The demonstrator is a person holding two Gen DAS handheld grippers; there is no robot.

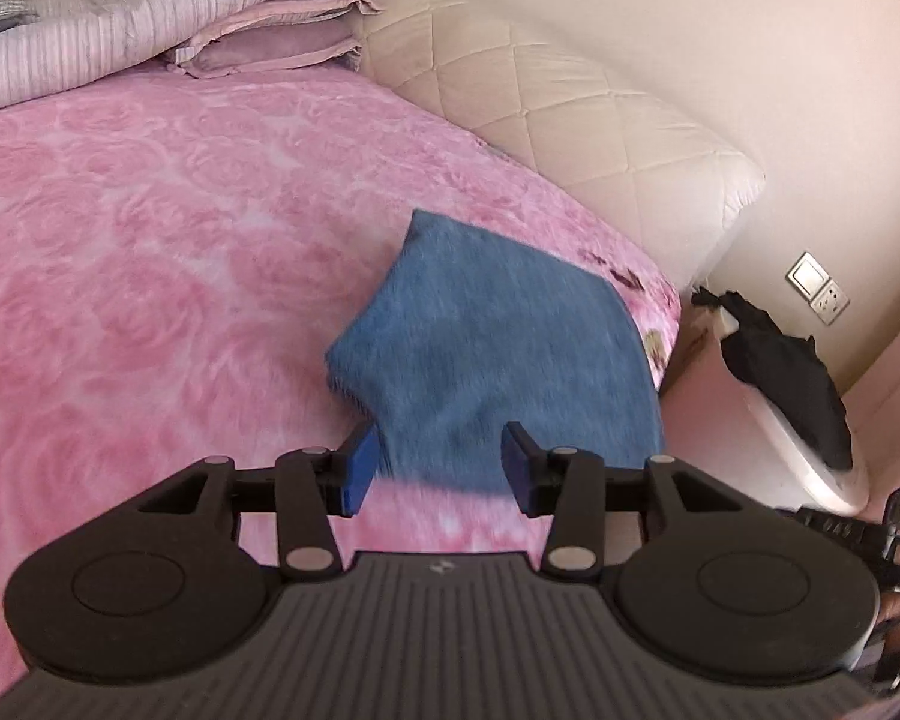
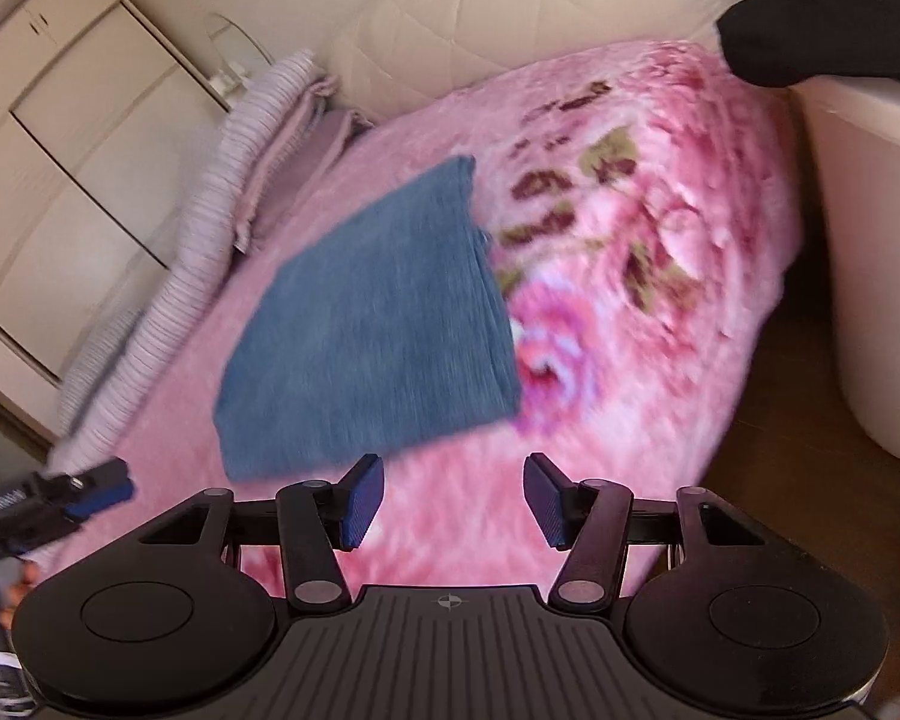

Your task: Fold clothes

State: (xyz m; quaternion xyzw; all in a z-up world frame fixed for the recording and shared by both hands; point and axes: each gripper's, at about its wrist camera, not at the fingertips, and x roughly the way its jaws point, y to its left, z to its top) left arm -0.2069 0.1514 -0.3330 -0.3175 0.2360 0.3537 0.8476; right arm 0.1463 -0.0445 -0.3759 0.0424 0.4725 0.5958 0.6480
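Observation:
A folded blue cloth (image 1: pixel 498 348) (image 2: pixel 372 324) lies flat on the pink rose-patterned blanket (image 1: pixel 150 240) (image 2: pixel 630 360) of a bed. My left gripper (image 1: pixel 441 462) is open at the cloth's near edge, which lies between the blue pads without either pad pressing on it. My right gripper (image 2: pixel 455 495) is open over bare blanket, just short of the cloth's near corner, nothing between its pads. The left gripper (image 2: pixel 90 492) also shows at the left edge of the right wrist view, held by a hand. Both views are blurred.
A striped quilt (image 1: pixel 150 12) (image 2: pixel 210 210) and pillows are piled along the far side of the bed. A quilted cream headboard (image 1: pixel 570 108) runs behind. A black garment (image 1: pixel 792 372) (image 2: pixel 840 24) lies on a white bin (image 2: pixel 870 240) beside the bed. White wardrobe doors (image 2: pixel 60 150) stand beyond.

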